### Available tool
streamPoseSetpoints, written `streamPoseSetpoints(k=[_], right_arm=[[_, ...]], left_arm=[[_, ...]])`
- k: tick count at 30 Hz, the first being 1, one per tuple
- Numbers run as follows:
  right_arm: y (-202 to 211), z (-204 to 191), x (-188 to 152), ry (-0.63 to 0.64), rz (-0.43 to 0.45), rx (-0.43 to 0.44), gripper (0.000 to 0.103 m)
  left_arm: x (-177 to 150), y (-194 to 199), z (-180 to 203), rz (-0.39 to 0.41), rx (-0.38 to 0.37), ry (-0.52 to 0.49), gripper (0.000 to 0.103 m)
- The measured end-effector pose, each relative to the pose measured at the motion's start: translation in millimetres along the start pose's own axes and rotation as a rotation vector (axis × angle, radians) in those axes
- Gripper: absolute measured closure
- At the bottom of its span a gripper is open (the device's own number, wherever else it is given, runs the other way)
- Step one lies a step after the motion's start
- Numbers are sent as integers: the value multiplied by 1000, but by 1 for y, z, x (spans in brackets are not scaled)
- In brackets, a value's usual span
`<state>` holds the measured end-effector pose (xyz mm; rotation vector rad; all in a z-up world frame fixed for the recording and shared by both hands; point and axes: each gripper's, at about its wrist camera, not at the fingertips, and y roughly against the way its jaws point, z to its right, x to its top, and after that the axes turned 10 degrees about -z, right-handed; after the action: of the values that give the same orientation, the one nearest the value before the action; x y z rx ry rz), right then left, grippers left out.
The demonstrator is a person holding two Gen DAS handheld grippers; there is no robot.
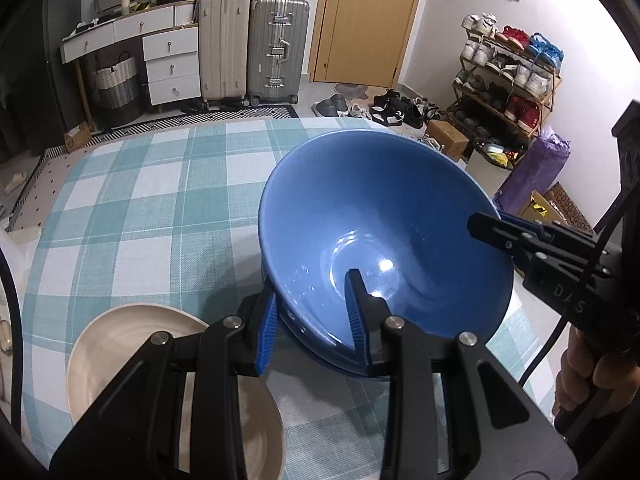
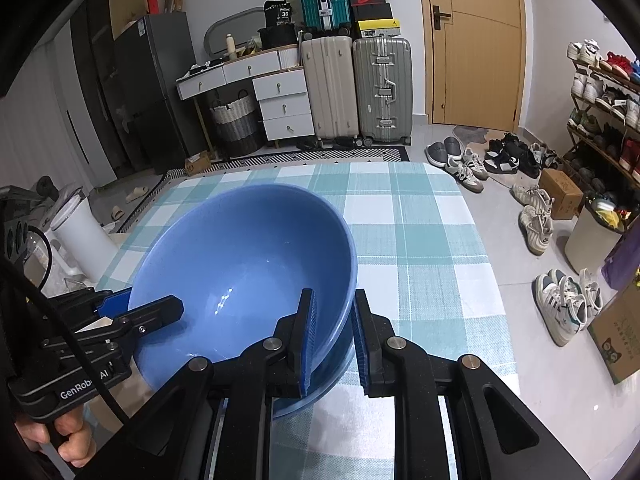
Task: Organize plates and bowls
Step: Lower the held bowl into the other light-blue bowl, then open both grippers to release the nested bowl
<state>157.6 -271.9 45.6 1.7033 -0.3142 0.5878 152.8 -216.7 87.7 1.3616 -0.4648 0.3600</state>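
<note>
A large blue bowl (image 1: 400, 208) (image 2: 240, 248) is tilted over the teal checked tablecloth (image 1: 140, 200), held by both grippers on opposite sides of its rim. My left gripper (image 1: 312, 320) is shut on the near rim, one pad inside the bowl and one outside. In the right wrist view my right gripper (image 2: 334, 336) is shut on the rim the same way. Each gripper also shows in the other's view: the right gripper (image 1: 496, 220) and the left gripper (image 2: 140, 302). A second blue edge shows just under the bowl. A beige plate (image 1: 120, 340) lies on the cloth at the lower left.
The table's far edge (image 2: 320, 166) ends before a patterned rug. Beyond it stand suitcases (image 1: 256, 48), a white drawer unit (image 1: 172, 64) and a door (image 2: 472, 40). Shoes (image 2: 536, 224) and a shoe rack (image 1: 508, 76) are on the right. A hand (image 1: 592, 368) holds the right gripper.
</note>
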Motion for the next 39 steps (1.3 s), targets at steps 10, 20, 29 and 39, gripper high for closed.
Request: streamPoseSetpoints(k=[10, 20, 29, 39], right_arm=[[-4, -2, -3, -4, -14, -11, 85], [-12, -2, -7, 7, -20, -42, 85], [-18, 2, -11, 5, -21, -60, 85], [-22, 2, -13, 12, -9, -62, 85]], left_arm=[[-5, -2, 8, 9, 51, -31, 75], [-8, -3, 23, 23, 128, -69, 74], [-9, -6, 27, 16, 134, -78, 74], [-10, -11, 25, 4, 124, -71, 74]])
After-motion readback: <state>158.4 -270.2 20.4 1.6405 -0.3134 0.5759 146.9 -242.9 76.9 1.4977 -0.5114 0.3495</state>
